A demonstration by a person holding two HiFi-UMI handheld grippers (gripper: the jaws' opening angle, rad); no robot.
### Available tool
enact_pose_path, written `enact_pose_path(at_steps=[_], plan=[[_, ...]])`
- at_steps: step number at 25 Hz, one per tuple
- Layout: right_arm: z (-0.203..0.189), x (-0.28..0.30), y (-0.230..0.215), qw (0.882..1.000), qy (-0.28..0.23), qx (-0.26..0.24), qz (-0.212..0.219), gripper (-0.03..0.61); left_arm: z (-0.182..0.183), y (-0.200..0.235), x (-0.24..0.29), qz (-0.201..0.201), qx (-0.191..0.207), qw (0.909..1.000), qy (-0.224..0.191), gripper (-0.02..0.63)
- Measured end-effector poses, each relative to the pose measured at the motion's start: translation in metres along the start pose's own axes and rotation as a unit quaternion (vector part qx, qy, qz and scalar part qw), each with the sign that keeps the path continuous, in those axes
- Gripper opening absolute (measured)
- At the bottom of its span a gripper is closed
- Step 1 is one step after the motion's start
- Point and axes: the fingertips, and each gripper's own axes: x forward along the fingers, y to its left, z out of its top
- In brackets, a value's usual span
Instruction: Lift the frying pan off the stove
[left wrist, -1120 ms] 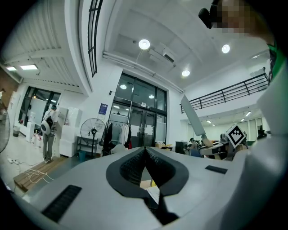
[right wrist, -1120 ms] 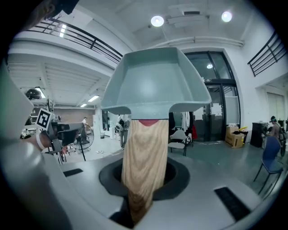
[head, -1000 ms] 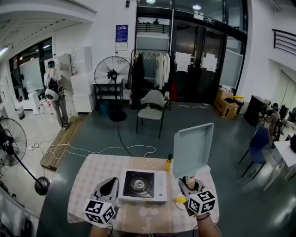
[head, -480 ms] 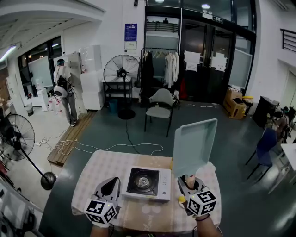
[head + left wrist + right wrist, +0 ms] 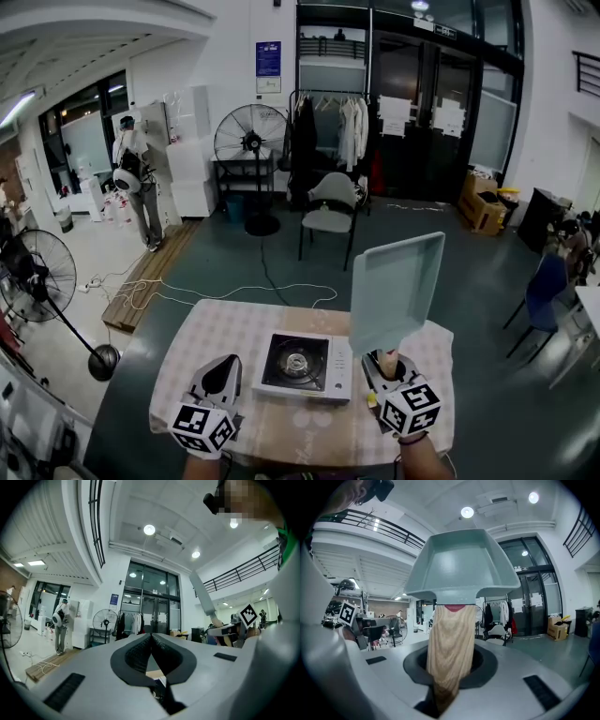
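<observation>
The pale green square frying pan point(image 5: 396, 291) is held up in the air, standing on edge above the table's right side, off the portable stove point(image 5: 305, 367). My right gripper point(image 5: 382, 362) is shut on its wooden handle point(image 5: 450, 639), with the pan's body point(image 5: 461, 564) rising straight above the jaws. The stove's black burner is bare. My left gripper point(image 5: 223, 372) hovers at the stove's left, shut with nothing between its pads point(image 5: 140, 651). In the left gripper view the raised pan point(image 5: 202, 596) shows edge-on at the right.
The stove sits on a table with a patterned cloth point(image 5: 220, 330). A small yellow object point(image 5: 371, 401) lies beside my right gripper. Beyond the table are a grey chair point(image 5: 330, 208), a standing fan point(image 5: 251, 141), a clothes rack point(image 5: 337, 131) and a person point(image 5: 136, 183) at the back left.
The head view has shifted a little, so the table sits lower and more to the right. The pan stays raised in my right gripper; the left gripper has kept its place.
</observation>
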Motion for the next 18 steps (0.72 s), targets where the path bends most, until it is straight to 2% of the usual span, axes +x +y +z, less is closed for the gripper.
enact_pose_path(at_steps=[18], plan=[[-0.015,0.001,-0.004,1.0,0.012,0.002,-0.019,0.069,-0.012,0.009,0.006,-0.014,0.002,0.9998,0.014,0.023]])
